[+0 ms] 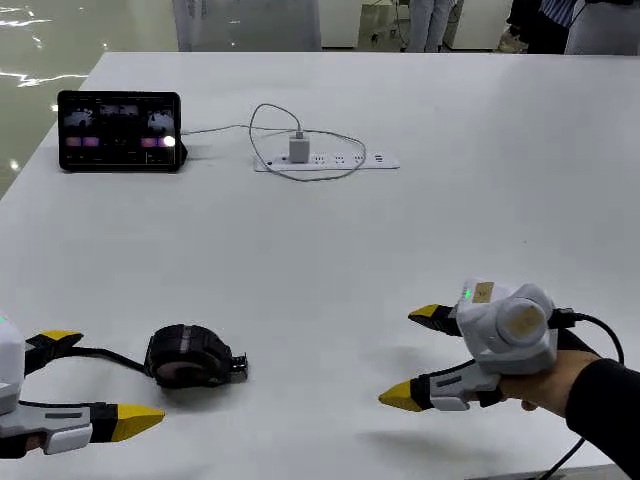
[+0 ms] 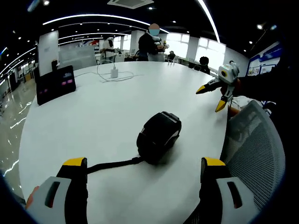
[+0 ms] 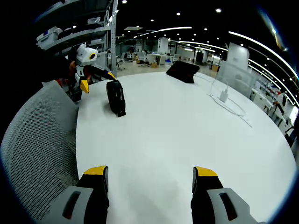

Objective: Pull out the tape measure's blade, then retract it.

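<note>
Room: an open-plan hall under long ceiling light strips, seen in both gripper views, with a glossy floor at the upper left of the head view.
Table (image 1: 450,200): white, matte and rounded at its end, it spans all three views.
Chair (image 2: 254,144): a grey mesh back at the lower right of the left gripper view and the lower left of the right gripper view.
Bystander (image 2: 153,44): a person stands at the table's far end, top centre of the left gripper view.
Right gripper (image 1: 396,357): at the lower right of the head view, held in a hand (image 1: 545,385) with a dark sleeve. Its yellow-tipped fingers are spread wide over bare table and grip nothing.
Left gripper (image 1: 120,375): at the lower left of the head view, with its fingers spread apart and nothing between the pads.
Tablet (image 1: 119,131): propped at the upper left of the head view, its screen lit with pink-tinted pictures.
Power strip (image 1: 340,160): white, at top centre, carrying a white charger (image 1: 299,149) and a looping cable (image 1: 220,128).
Tape measure (image 1: 188,356): a black case lying on the table at the lower left of the head view, just ahead of the left gripper's open fingers and well apart from the right gripper.
Wrist strap (image 1: 105,355): black, running from the case to the left gripper's far finger; whether it is hooked on cannot be told.
End hook (image 1: 238,368): sits at the case mouth.
Lettering: too small and blurred to read on the case or the screen.
</note>
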Action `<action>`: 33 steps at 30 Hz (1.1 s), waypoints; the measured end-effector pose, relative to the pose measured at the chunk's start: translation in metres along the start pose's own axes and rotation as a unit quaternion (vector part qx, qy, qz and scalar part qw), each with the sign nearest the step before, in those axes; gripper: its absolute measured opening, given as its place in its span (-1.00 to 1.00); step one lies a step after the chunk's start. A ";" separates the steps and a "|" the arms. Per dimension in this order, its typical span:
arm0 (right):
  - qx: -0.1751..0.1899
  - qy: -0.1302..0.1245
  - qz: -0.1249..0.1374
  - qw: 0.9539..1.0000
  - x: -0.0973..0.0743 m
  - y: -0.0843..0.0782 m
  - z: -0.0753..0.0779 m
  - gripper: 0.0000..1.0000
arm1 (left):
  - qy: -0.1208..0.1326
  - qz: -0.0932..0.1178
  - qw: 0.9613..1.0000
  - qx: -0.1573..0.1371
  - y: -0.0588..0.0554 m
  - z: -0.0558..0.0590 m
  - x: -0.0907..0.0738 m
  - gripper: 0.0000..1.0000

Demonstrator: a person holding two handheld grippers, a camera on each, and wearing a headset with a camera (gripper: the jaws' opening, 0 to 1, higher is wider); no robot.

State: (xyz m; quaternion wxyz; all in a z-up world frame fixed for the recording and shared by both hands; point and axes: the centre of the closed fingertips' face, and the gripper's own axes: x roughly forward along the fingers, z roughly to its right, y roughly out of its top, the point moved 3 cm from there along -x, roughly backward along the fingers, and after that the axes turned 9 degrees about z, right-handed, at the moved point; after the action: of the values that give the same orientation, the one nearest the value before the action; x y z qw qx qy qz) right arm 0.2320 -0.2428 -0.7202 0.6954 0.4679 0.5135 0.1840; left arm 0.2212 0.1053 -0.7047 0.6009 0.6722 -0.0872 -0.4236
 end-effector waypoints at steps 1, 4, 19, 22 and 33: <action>0.002 -0.002 0.000 1.000 -0.002 -0.002 0.002 0.46 | 0.000 -0.001 1.000 0.007 0.000 0.000 -0.001 0.98; 0.010 -0.008 0.004 1.000 -0.010 -0.007 0.006 0.54 | 0.002 -0.003 1.000 0.013 -0.002 -0.002 -0.003 0.98; 0.029 -0.027 -0.005 0.999 -0.047 -0.038 0.009 0.85 | 0.010 -0.003 1.000 0.016 -0.008 -0.014 -0.017 0.98; 0.033 -0.038 0.001 0.999 -0.056 -0.040 0.013 0.98 | 0.006 -0.007 1.000 0.028 -0.007 -0.013 -0.018 0.98; 0.049 -0.057 0.011 0.997 -0.072 -0.056 0.014 0.98 | 0.015 -0.003 1.000 0.021 -0.011 -0.021 -0.022 0.98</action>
State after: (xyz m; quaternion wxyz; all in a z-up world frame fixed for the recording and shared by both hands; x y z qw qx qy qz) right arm 0.2031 -0.3303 -0.7281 0.6980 0.5163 0.4763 0.1393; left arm 0.2172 0.1380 -0.7060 0.5866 0.6911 -0.0847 -0.4137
